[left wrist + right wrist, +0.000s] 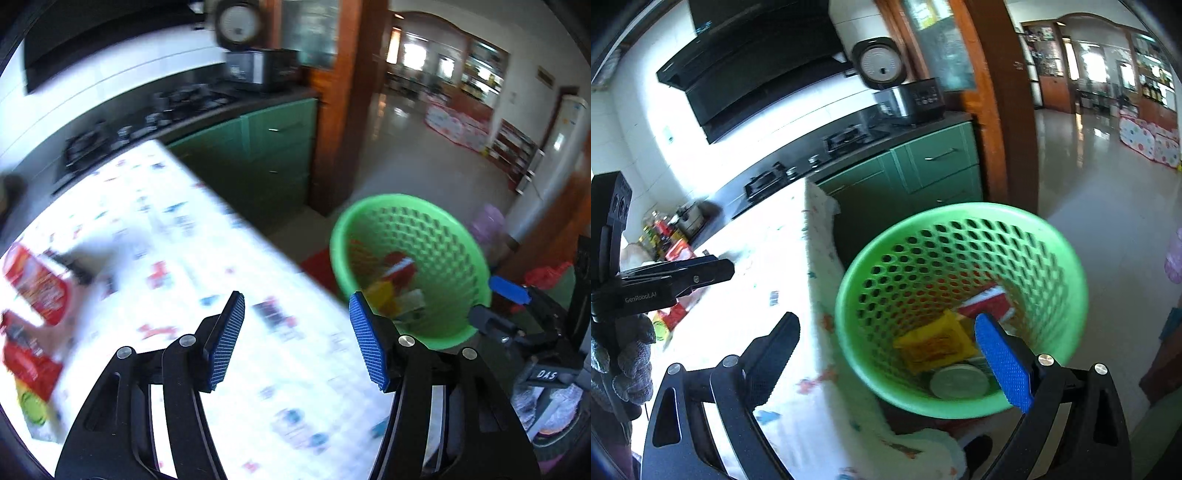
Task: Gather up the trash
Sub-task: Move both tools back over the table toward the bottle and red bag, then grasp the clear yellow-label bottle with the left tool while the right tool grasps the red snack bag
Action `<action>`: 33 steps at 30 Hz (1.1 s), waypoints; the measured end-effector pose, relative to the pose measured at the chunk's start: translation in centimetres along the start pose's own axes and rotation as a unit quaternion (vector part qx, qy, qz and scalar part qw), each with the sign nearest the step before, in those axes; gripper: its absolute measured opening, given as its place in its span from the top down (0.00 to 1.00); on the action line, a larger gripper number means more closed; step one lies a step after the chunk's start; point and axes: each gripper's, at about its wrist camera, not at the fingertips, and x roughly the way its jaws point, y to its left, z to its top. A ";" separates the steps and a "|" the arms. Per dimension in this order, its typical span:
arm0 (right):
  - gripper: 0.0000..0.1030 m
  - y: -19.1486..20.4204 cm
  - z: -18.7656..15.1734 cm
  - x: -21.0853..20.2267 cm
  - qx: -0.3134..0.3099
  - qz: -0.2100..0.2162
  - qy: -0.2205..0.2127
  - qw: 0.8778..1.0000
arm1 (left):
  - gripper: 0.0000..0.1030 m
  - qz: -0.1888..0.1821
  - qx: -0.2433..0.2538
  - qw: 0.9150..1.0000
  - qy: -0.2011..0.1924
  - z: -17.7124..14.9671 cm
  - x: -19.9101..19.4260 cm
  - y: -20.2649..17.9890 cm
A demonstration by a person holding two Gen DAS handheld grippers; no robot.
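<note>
Hovering above the patterned tablecloth [207, 236], the left gripper [297, 339] has its 2 blue pads well apart with nothing between them. Red snack wrappers [35, 291] lie on the cloth far to the left of its jaws. The green perforated basket [1067, 254] sits beyond the table edge, just past its right pad. The right gripper [886, 354] is spread wide and empty, its right finger over the basket's near rim. Inside the basket, ahead of those jaws, lie a yellow packet [934, 343], a red carton [988, 301] and a round lid [958, 382].
</note>
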 end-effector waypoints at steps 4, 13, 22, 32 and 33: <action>0.10 3.2 0.3 0.8 -0.026 0.020 0.008 0.999 | 0.43 0.045 -0.029 0.998 -0.013 -1.3 -2.1 4.1; 0.10 10.5 0.7 2.9 -0.077 0.067 0.025 0.994 | 0.38 0.142 -0.115 0.983 -0.034 -5.1 -7.4 14.9; 0.10 17.9 0.7 5.1 -0.130 0.112 0.043 0.984 | 0.32 0.227 -0.182 0.956 -0.020 -10.1 -11.1 24.8; 0.10 23.8 -0.6 7.1 -0.175 0.143 0.067 0.972 | 0.32 0.208 -0.240 0.948 0.031 -13.4 -8.5 31.1; 0.10 24.2 -0.7 7.3 -0.179 0.144 0.070 0.971 | 0.32 0.202 -0.242 0.948 0.037 -13.4 -8.1 31.4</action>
